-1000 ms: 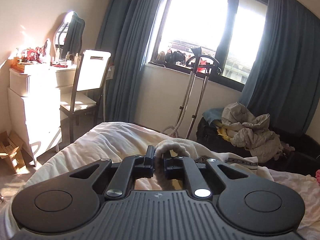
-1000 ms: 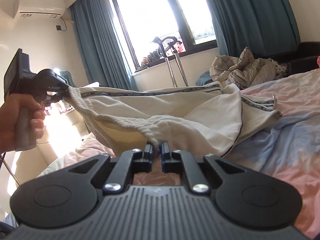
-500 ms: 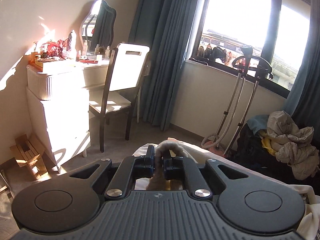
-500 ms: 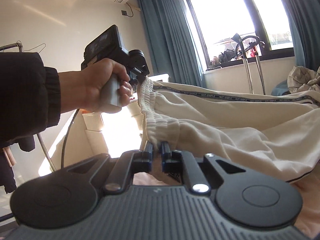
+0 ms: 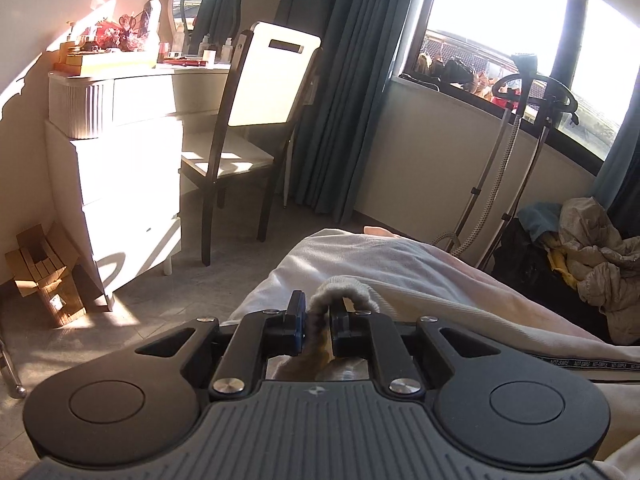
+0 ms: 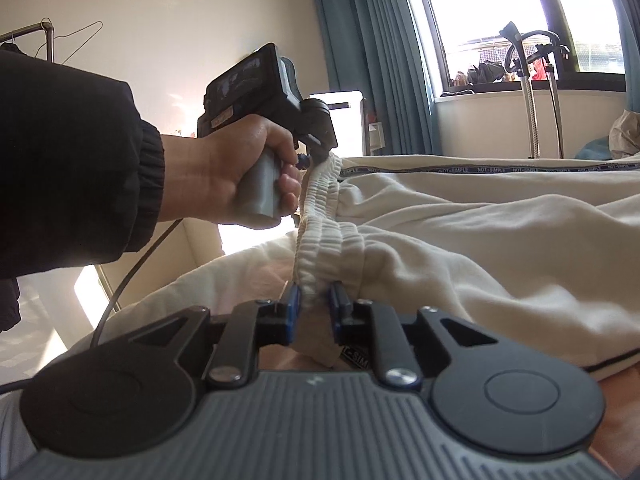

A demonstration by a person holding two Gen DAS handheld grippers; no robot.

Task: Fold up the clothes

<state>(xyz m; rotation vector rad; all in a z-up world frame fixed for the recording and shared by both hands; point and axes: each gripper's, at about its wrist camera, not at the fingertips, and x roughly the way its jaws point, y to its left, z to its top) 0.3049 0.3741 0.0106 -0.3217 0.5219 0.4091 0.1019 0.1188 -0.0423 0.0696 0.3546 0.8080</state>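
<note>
The left gripper point(image 5: 318, 322) pinches the gathered elastic waistband point(image 5: 344, 289) of the cream cotton trousers with dark lettered side tape point(image 6: 460, 216); the right gripper point(image 6: 313, 312) clamps the same waistband further along. Only the right wrist view shows the band stretched between both tools, the trousers lying across the pale pink bed sheet point(image 5: 460, 264), and the person's left hand point(image 6: 240, 172) gripping the handle. Only the left wrist view shows the white dresser point(image 5: 120, 152) and dark-framed chair point(image 5: 248, 120).

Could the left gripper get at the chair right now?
Probably not. The left gripper is shut on the waistband of the cream trousers, and the right gripper holds the same band. The chair stands apart, across open floor; it would have to let go first.
</note>
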